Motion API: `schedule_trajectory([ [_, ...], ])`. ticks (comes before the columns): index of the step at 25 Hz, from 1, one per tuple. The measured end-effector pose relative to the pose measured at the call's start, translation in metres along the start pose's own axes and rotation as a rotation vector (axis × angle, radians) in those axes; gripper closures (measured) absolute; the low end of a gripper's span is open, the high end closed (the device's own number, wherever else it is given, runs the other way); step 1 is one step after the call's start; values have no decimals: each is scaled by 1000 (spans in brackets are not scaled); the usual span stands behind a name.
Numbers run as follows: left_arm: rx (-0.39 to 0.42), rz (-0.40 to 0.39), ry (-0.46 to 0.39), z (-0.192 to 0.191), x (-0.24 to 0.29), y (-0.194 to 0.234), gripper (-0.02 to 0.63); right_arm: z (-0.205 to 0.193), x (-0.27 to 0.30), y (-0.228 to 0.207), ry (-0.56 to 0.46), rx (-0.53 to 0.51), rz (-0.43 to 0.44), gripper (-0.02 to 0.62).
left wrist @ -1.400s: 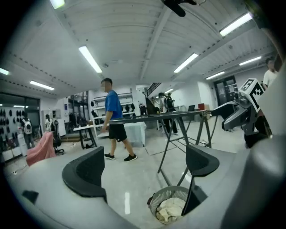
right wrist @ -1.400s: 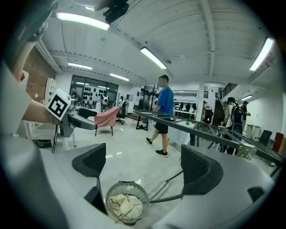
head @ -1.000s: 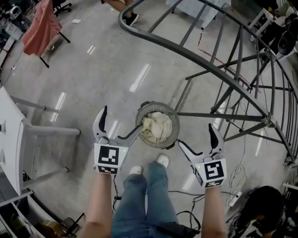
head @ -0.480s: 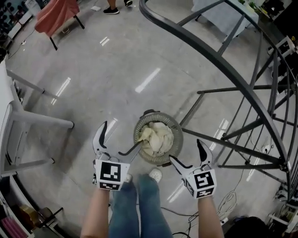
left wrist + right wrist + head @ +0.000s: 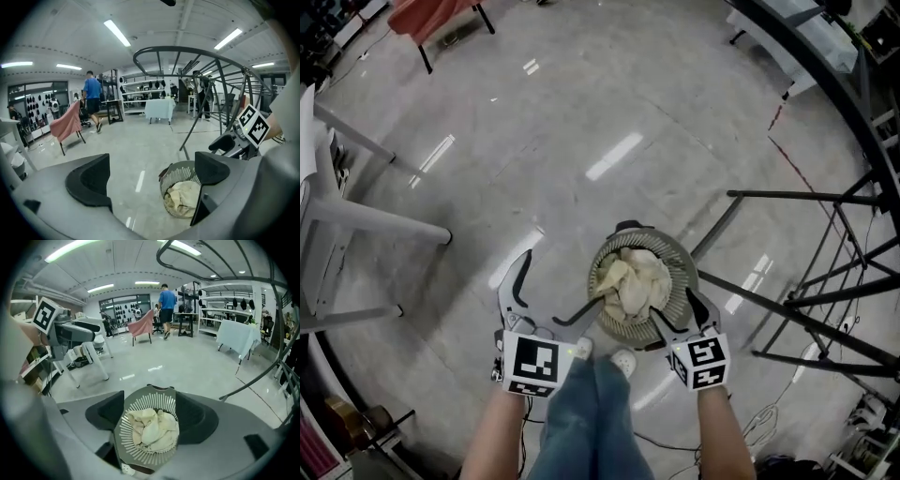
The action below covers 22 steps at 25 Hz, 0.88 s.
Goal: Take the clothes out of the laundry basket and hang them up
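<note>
Your right tool (image 5: pixel 673 314) is hanging released, its jaws apart with no cloth pressed between them. They have just been narrowing from a wider spread, but they are not pinching anything yet. Looking along those jaws, you are seeing the laundry basket (image 5: pixel 680 258) framed squarely between them, lying below and apart from the pads. Your left tool (image 5: pixel 558 286) is also standing released, jaws spread wide and empty, with the basket sitting off towards its right-hand jaw.

Compared with a second ago, both tools are sitting much closer to the basket in the head view. The right one is now overlapping the near rim and one left jaw tip is reaching the left edge, where both were held clear of it before.

The cream clothes (image 5: pixel 637 281) are lying bunched inside the basket on the floor (image 5: pixel 534 141), none of them lifted. The dark metal drying rack (image 5: pixel 806 323) is standing just to the right.

By the look of it you are going in for a grab, with the hanging still ahead. The right tool is looking the better lined up on the bundle.
</note>
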<state>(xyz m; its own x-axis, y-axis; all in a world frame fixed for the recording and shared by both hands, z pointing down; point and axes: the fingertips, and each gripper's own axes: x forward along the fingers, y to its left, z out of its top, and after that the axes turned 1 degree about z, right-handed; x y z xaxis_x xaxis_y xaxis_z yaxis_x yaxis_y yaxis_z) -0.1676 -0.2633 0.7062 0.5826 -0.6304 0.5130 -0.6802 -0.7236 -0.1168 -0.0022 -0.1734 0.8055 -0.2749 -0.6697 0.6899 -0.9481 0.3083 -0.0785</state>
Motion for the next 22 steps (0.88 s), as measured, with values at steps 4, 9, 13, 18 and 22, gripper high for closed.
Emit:
schedule_trajectory([
  [4, -20, 8, 13, -28, 18, 14, 38, -22, 45, -5, 60, -13, 2, 270],
  [9, -39, -4, 23, -61, 36, 24, 38, -60, 100, -7, 145, -51, 26, 283],
  [13, -27, -17, 15, -79, 51, 28, 38, -92, 140, -9, 223, -113, 52, 301],
  [18, -9, -30, 8, -103, 73, 30, 38, -128, 188, -19, 298, -148, 63, 334],
  [22, 19, -43, 7, -121, 92, 27, 38, -155, 218, -27, 354, -185, 87, 355],
])
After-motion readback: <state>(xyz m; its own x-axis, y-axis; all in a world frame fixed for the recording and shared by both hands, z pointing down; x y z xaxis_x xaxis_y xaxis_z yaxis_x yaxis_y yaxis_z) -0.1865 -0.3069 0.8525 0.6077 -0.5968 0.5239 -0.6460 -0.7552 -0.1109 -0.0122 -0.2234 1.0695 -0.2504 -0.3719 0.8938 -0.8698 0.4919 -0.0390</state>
